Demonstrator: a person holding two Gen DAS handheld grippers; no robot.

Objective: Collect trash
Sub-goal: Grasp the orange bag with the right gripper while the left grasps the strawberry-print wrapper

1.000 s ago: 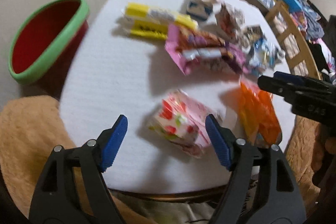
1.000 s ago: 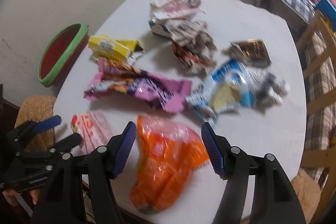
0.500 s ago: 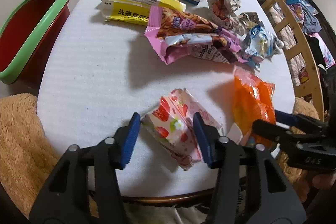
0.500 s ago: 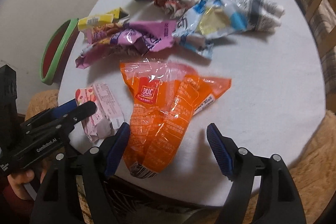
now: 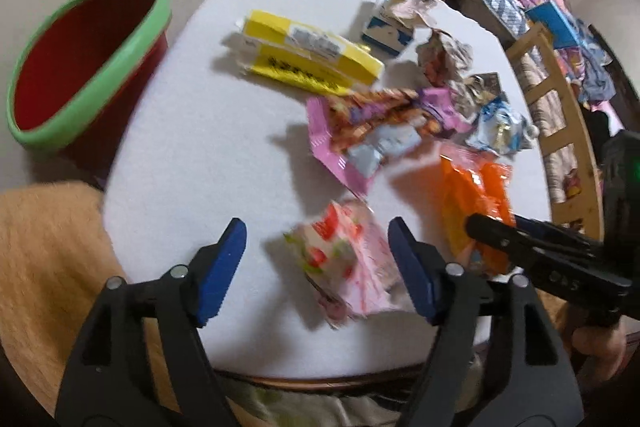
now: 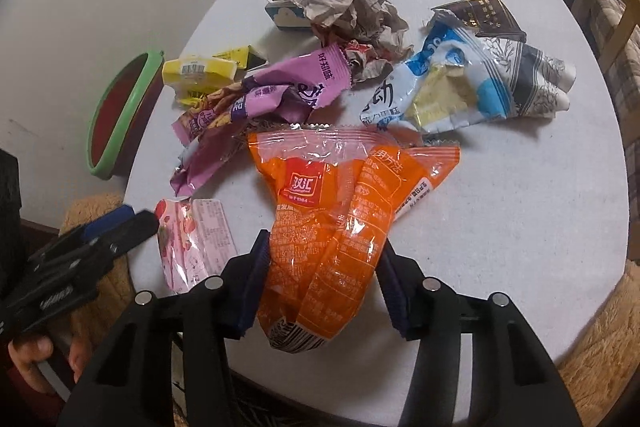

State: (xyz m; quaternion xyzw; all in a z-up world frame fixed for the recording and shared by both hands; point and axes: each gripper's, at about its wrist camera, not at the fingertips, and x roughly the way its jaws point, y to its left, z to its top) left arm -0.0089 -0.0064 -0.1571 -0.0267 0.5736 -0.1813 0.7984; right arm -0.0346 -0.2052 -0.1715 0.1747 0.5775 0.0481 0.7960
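Observation:
Several wrappers lie on a round white table (image 5: pixel 192 131). My right gripper (image 6: pixel 326 281) is shut on the near end of an orange wrapper (image 6: pixel 340 211), which also shows in the left wrist view (image 5: pixel 474 195). My left gripper (image 5: pixel 318 267) is open, its jaws standing either side of a pink strawberry wrapper (image 5: pixel 348 263), which also shows in the right wrist view (image 6: pixel 192 243). A red bin with a green rim (image 5: pixel 80 67) stands on the floor left of the table (image 6: pixel 120 115).
Further back lie a yellow box (image 5: pixel 308 55), a pink-purple wrapper (image 6: pixel 260 99), a blue-white wrapper (image 6: pixel 460 83), crumpled paper (image 6: pixel 352 11) and a tissue box (image 5: pixel 386 35). A wooden chair (image 5: pixel 560 99) stands at the right. Furry cushions (image 5: pixel 44 259) flank the near edge.
My right gripper has closed on the orange wrapper's near end. My left gripper has opened wider and shifted around the pink strawberry wrapper.

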